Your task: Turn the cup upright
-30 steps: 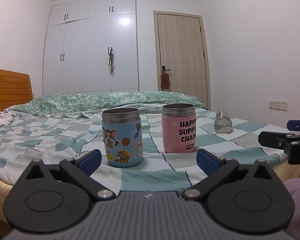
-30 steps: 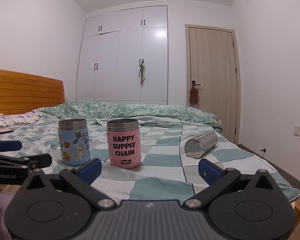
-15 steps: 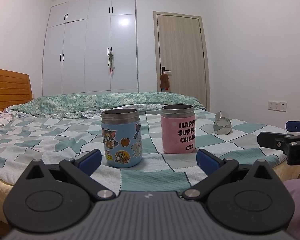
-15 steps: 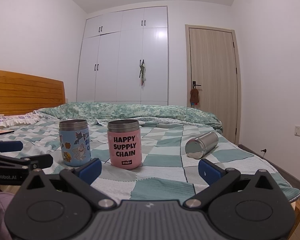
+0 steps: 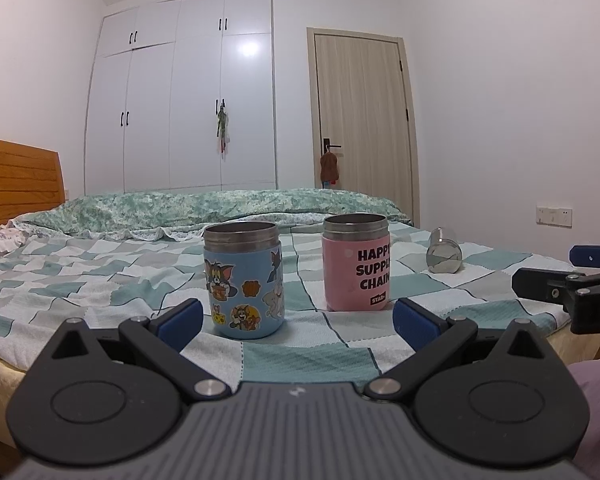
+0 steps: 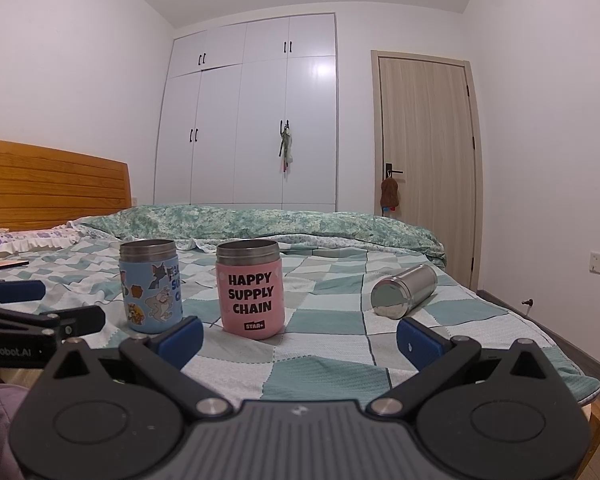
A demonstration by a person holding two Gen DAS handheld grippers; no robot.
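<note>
A plain steel cup (image 6: 403,290) lies on its side on the checked bedspread, to the right; it also shows in the left wrist view (image 5: 444,255). A blue cartoon cup (image 5: 243,278) (image 6: 151,285) and a pink "Happy Supply Chain" cup (image 5: 357,261) (image 6: 250,288) stand upright side by side. My left gripper (image 5: 296,318) is open and empty, in front of the two upright cups. My right gripper (image 6: 298,338) is open and empty, near the bed's front edge, between the pink cup and the lying steel cup.
The checked bedspread (image 6: 320,372) covers the bed, with a rolled green quilt (image 6: 260,222) at the back and a wooden headboard (image 6: 52,184) at left. A white wardrobe (image 6: 252,120) and a door (image 6: 426,160) stand behind.
Both grippers have drifted only slightly; the cups sit a touch lower in the left view. Nothing was taken hold of or moved.
</note>
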